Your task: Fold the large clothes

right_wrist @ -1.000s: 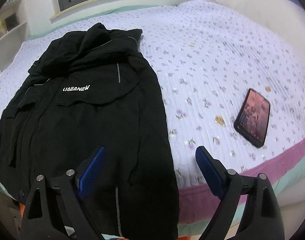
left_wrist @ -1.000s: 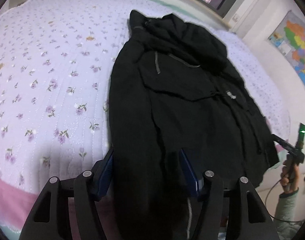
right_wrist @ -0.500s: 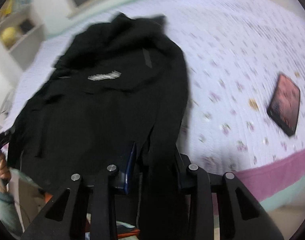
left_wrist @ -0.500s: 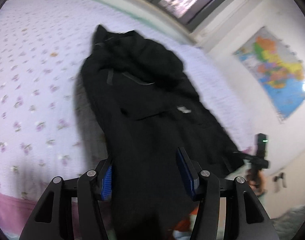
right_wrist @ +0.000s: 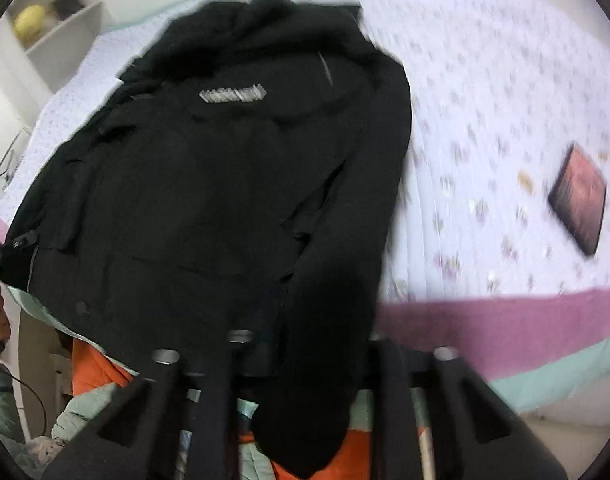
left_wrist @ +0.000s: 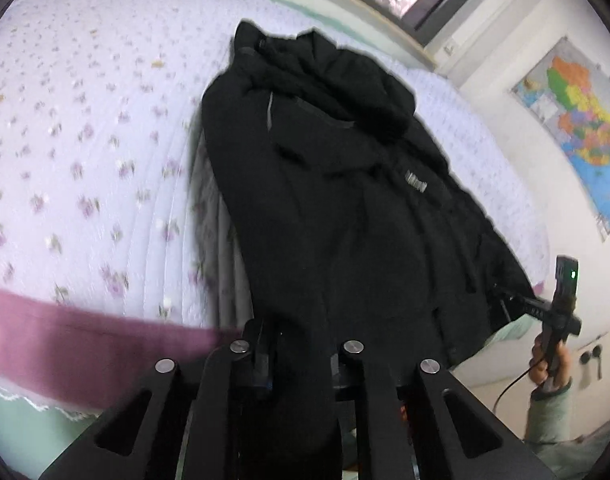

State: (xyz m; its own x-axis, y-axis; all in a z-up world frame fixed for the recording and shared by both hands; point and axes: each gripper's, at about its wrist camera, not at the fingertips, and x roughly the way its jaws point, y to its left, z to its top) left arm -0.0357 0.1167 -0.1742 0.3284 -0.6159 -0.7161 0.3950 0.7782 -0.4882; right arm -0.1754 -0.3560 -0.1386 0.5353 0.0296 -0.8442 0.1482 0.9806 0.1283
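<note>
The large black hooded jacket [left_wrist: 337,184] lies unfolded, spread lengthwise on the floral quilted bedspread [left_wrist: 85,152], and with the left gripper [left_wrist: 297,356] and right gripper [right_wrist: 305,348] each just clamped on its near hem, folding has barely begun.

One black jacket [left_wrist: 345,208], one phone [right_wrist: 579,200], one wall map [left_wrist: 577,128], two tongs [left_wrist: 301,354].

Matt black cloth jacket [left_wrist: 345,208] on quilted floral cotton bedspread [left_wrist: 85,152]; glossy glass-faced phone [right_wrist: 579,198].
</note>
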